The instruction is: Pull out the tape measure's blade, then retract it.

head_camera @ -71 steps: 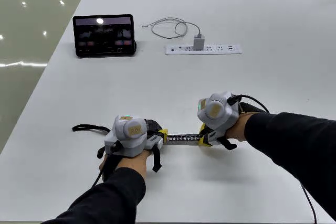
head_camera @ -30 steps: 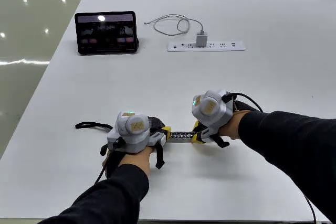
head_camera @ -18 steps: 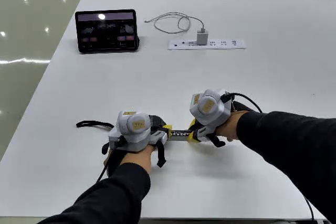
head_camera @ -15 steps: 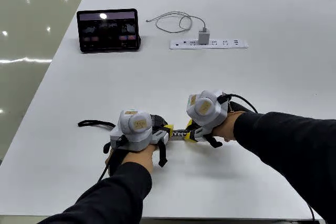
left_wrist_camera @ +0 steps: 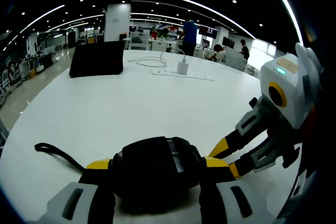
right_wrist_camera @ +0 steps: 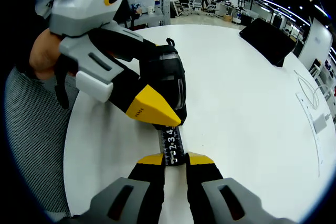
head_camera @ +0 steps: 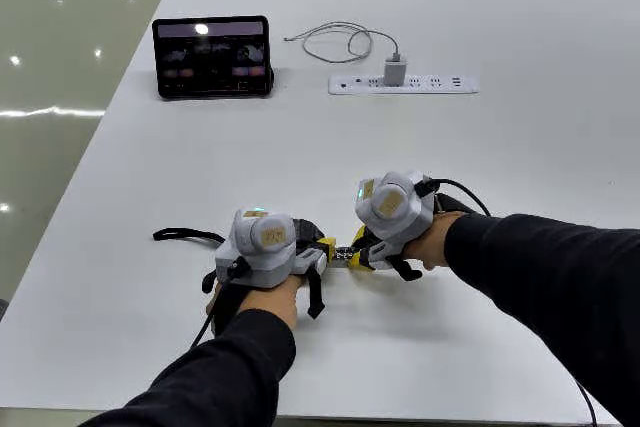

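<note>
Black tape measure (left_wrist_camera: 155, 182) clamped in left claw (left_wrist_camera: 156, 163) | right claw (right_wrist_camera: 176, 160) pinched on blade (right_wrist_camera: 169, 139) | likely retracting: feed it in straight, slowly

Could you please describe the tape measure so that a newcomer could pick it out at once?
On the white table, look near the front edge. The tape measure is the black case clamped in the left tongs, its short numbered blade pinched by the right tongs. Unlike the tablet and power strip at the far side, it trails a black strap.
</note>
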